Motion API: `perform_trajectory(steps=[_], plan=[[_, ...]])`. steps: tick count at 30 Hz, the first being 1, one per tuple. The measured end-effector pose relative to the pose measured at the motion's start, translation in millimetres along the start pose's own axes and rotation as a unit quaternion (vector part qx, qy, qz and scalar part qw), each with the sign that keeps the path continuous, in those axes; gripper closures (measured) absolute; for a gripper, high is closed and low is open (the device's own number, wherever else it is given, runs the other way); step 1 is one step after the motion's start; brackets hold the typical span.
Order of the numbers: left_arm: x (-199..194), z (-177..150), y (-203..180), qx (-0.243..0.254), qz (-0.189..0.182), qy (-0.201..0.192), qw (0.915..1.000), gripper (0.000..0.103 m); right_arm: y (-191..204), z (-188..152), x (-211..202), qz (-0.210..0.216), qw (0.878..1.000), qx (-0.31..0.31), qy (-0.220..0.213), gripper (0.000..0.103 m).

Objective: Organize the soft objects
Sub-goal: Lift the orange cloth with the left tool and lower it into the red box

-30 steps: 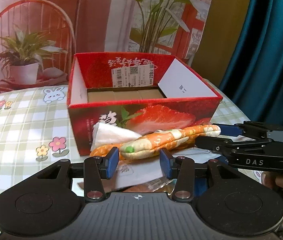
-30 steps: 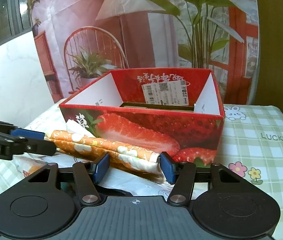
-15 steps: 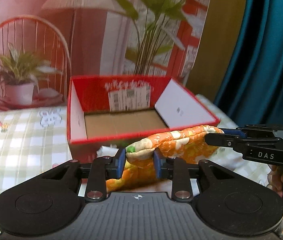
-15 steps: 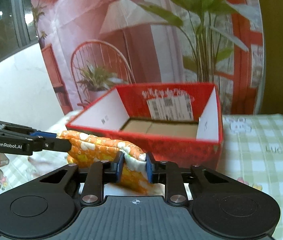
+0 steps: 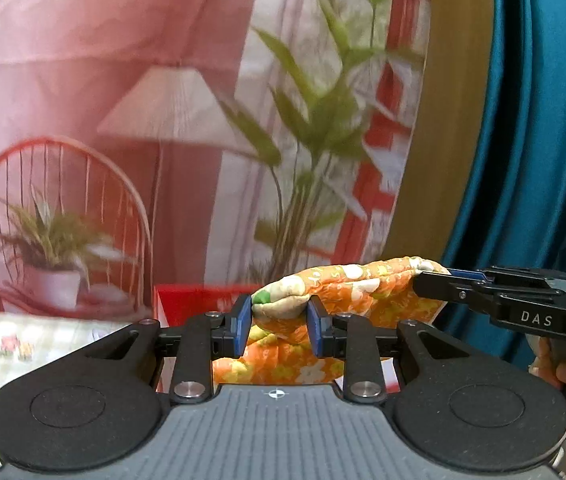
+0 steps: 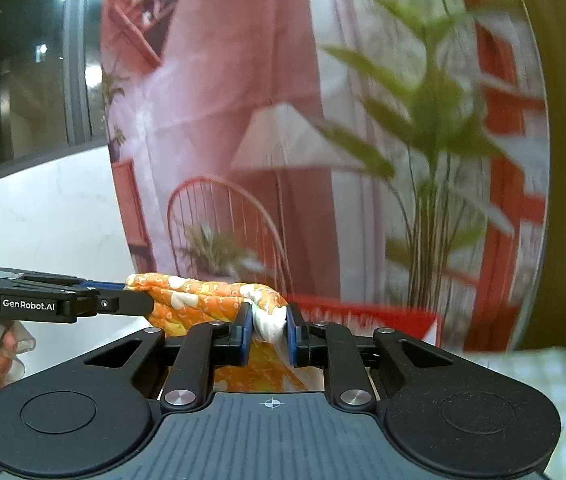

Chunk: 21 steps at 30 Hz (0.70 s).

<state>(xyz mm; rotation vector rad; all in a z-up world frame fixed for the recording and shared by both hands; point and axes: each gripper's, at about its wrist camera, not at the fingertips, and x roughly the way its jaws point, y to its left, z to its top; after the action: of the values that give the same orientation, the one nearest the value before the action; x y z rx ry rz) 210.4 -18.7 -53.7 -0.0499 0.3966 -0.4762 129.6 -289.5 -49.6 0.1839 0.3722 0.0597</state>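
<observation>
The left hand-held gripper (image 5: 277,322) is clamped on one end of the orange floral quilted cloth (image 5: 347,292), and the right hand-held gripper (image 6: 267,330) pinches the other end. The cloth hangs stretched between them in the air, its lower fold drooping. Below and behind it shows the rim of the red strawberry-print box (image 6: 367,314), which stands on the counter (image 5: 43,336) with its checked cloth.

Warm, even indoor light; both views smeared.
The backdrop (image 5: 187,128) blurred with motion, fisheye bent the edges, and a dark window (image 6: 23,60) reflected small lamps.
</observation>
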Motion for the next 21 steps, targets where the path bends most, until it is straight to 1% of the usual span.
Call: perform_trajectory(steps=[2,4,6,9,11,16,19,21], plan=[[4.9,9.6,-0.3,0.008,0.006,-0.01,0.9999,0.072,2.4,12.7,2.3,-0.003,1.0,-0.017,-0.013,0.087],[15.5,15.5,2.4,0.01,0.008,-0.008,0.9999,0.072,4.1,21.7,7.8,-0.008,0.999,-0.029,-0.021,0.087],[31.5,19.1,6.8,0.008,0.008,0.008,0.9999,0.072,-0.3,28.3,19.1,-0.013,0.999,-0.03,-0.019,0.087],[61.4,16.8,19.3,-0.01,0.002,0.055,0.9985,0.072,-9.8,27.9,39.4,-0.02,1.0,-0.018,-0.004,0.087],[81.4,10.1,27.5,-0.032,0.002,0.085,0.9959,0.072,-17.5,21.1,55.4,-0.025,1.0,-0.008,0.016,0.087],[122.2,-13.9,36.6,-0.064,0.005,0.148,0.987,0.072,-38.3,-6.8,91.3,-0.026,0.995,0.056,0.082,0.088],[138.3,-28.5,38.0,-0.059,0.007,0.178,0.9822,0.072,-46.0,-22.7,108.8,-0.025,0.989,0.082,0.117,0.088],[142.9,-38.4,42.1,-0.056,0.012,0.191,0.98,0.072,-49.1,-33.7,120.3,-0.02,0.985,0.098,0.139,0.088]])
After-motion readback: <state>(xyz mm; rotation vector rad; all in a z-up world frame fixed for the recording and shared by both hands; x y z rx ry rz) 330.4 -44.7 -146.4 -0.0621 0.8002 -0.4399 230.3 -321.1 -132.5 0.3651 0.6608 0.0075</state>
